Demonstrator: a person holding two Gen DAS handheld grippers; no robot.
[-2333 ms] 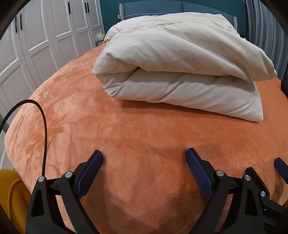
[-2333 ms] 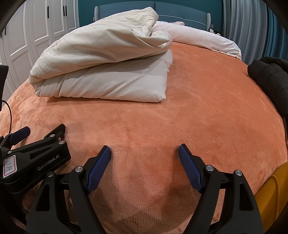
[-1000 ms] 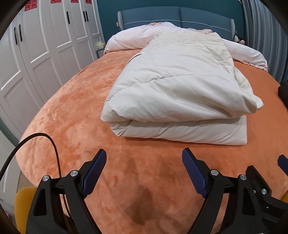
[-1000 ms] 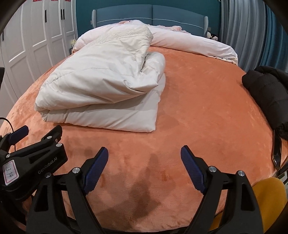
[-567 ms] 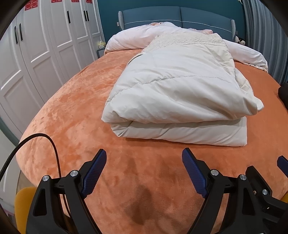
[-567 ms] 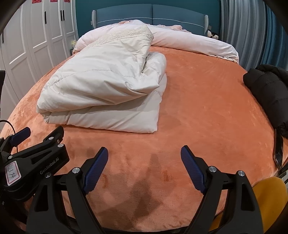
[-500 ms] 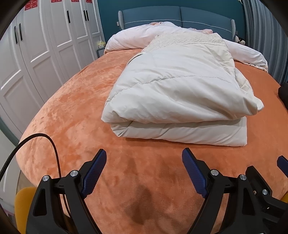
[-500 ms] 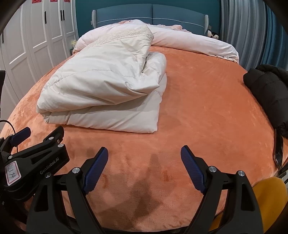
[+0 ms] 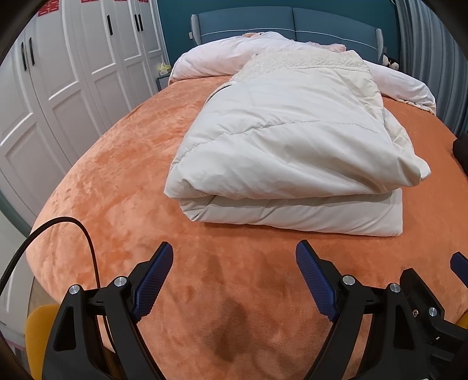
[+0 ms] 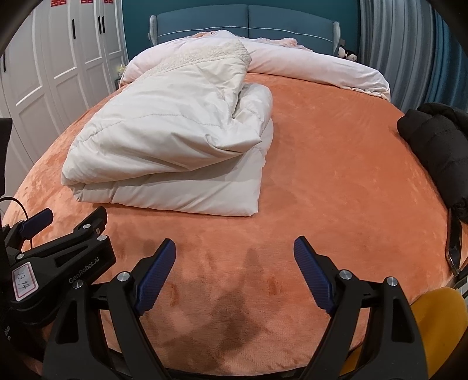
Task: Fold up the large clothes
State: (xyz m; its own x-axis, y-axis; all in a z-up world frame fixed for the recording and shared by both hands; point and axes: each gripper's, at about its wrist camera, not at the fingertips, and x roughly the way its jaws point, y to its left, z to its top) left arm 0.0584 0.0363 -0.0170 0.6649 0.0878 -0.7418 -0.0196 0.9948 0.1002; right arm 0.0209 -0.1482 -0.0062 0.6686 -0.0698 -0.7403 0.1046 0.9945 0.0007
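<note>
Ahead of my jaws, one cream padded coat (image 9: 292, 152) lies folded in two layers on one orange bed (image 9: 122, 187). My left gripper (image 9: 234, 277) has its jaws spread wide, holding nothing. My right gripper (image 10: 234, 271) likewise gapes empty. The coat's long axis runs away from me toward the headboard (image 10: 245, 26), its fold edge facing my jaws. Only my right view shows one black garment (image 10: 438, 146), far right of the jaws.
</note>
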